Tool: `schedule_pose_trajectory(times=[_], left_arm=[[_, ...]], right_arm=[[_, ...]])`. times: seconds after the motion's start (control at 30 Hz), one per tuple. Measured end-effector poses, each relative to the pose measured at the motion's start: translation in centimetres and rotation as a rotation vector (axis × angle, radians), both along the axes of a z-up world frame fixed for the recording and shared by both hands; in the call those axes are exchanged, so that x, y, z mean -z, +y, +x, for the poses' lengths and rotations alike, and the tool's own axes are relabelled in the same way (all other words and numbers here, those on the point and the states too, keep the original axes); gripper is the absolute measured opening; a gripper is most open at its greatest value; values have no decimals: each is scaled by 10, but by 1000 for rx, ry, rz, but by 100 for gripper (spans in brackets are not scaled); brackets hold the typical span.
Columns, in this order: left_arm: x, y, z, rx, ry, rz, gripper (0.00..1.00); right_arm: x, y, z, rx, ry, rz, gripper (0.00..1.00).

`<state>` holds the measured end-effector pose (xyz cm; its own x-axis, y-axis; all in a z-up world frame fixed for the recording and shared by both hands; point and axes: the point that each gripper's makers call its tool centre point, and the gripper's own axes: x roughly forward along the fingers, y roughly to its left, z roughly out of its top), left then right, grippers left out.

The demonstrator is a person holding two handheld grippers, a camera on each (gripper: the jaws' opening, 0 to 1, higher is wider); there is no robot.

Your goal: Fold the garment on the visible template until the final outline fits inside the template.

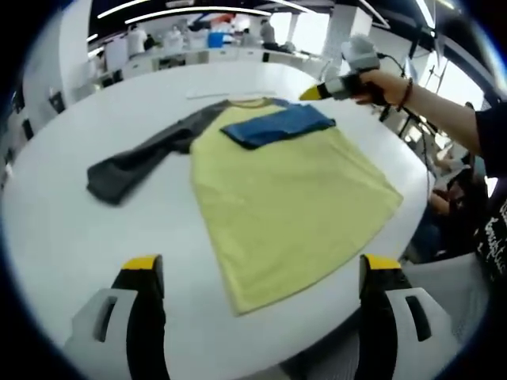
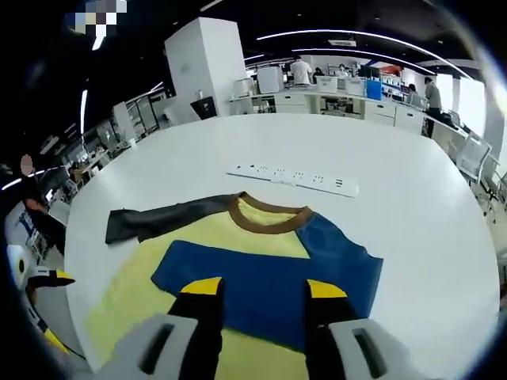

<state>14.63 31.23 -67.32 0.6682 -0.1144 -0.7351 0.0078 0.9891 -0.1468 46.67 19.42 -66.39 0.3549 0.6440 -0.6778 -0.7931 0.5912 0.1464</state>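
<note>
The shirt point(image 1: 293, 198) lies flat on the white table point(image 1: 95, 261), with a yellow body, a brown collar point(image 2: 268, 215) and two sleeves of different colours. The blue sleeve point(image 2: 269, 285) is already folded in across the chest; the dark grey sleeve point(image 1: 139, 158) is spread out to the side, well clear of the body. No template outline can be made out on the table from these views.

It looks like thin knit cloth: light, limp, and likely to drag and wrinkle rather than hold a crease. By my judgement the next hold is the grey cuff, pinched at its end and carried over the chest, then the hem, taken at both corners to fold upward.

The left tool point(image 1: 261, 273) hangs above the near table edge just off the hem, jaws spread wide and empty. The right tool point(image 2: 257, 297) hovers over the blue sleeve, jaws parted with cloth showing between them; I cannot tell whether they touch it. In the left gripper view it sits beyond the collar, held in a hand point(image 1: 380, 85).

A white power strip point(image 2: 293, 179) lies beyond the collar, apart from the shirt, and is no obstacle to folding inward. Desks and people fill the far room.
</note>
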Motion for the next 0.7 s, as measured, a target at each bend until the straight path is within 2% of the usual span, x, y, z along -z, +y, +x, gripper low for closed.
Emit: schedule_pose_trajectory(times=[0.43, 0.7], left_arm=[[-3, 1, 1, 2, -9, 4, 99], [-4, 1, 2, 4, -14, 6, 99]], right_arm=[[11, -37, 3, -35, -7, -51, 33], [17, -56, 3, -74, -45, -102, 29]])
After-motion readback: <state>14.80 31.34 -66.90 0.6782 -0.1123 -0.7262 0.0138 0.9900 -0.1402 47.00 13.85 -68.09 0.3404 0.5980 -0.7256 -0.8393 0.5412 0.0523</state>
